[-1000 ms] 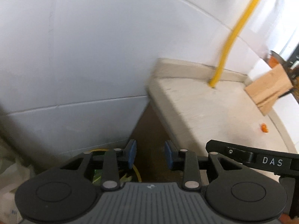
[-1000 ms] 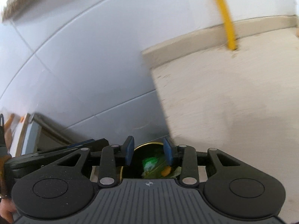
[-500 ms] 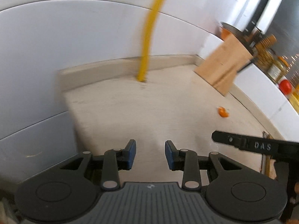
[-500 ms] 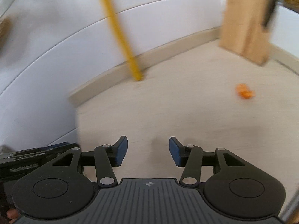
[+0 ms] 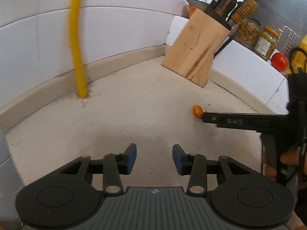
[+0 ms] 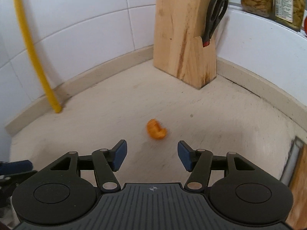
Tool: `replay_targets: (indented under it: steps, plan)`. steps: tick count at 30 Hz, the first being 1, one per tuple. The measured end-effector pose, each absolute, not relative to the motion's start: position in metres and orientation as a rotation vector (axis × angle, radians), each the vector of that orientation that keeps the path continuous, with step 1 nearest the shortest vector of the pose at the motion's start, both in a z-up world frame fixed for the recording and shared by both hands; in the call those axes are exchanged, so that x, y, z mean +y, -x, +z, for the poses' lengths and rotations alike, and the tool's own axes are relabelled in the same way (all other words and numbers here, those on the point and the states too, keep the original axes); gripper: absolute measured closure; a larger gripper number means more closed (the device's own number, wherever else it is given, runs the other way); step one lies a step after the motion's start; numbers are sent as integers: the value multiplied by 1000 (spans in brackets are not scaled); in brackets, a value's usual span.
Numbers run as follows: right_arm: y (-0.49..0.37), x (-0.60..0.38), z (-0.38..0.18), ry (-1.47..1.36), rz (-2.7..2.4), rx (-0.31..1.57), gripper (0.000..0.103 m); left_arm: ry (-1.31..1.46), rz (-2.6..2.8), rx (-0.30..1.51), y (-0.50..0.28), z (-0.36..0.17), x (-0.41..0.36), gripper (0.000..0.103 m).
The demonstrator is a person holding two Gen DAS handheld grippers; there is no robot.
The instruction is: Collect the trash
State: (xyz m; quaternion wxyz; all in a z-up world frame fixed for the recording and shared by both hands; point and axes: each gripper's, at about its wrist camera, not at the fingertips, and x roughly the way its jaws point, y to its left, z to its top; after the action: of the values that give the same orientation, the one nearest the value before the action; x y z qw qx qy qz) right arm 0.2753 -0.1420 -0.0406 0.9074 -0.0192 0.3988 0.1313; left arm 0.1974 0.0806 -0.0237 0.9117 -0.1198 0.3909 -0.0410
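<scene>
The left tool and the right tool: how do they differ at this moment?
The right tool stands wider open than the left tool. The orange scrap lies just ahead of the right tool, but off to the side of the left tool. Both have just been opening, and both are empty over the counter.

A wooden knife block (image 6: 184, 44) stands in the far corner of the pale surface (image 6: 220, 118), black-handled scissors (image 6: 214, 17) slotted in its side. A yellow pipe (image 6: 30, 46) rises from the surface's back edge against the white wall tiles (image 6: 86, 25). Two glass jars (image 5: 257, 36) sit on the ledge beyond the block, a red round thing (image 5: 279, 61) beside them.
</scene>
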Motion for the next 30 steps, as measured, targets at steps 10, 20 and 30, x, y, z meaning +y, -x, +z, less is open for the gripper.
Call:
replay_targets:
  steps: [10,20,30]
  plan:
    - [-318,-131,-66,98,352,858,47,245,-80,845,-215,-35,73,68]
    - [-298,-136,-56,78,343,870,81,237,-116,842,-209,-32,66,67]
    - [-247,-140,-41,103,376,864,58,198,-107,851,-199,-39,63,60]
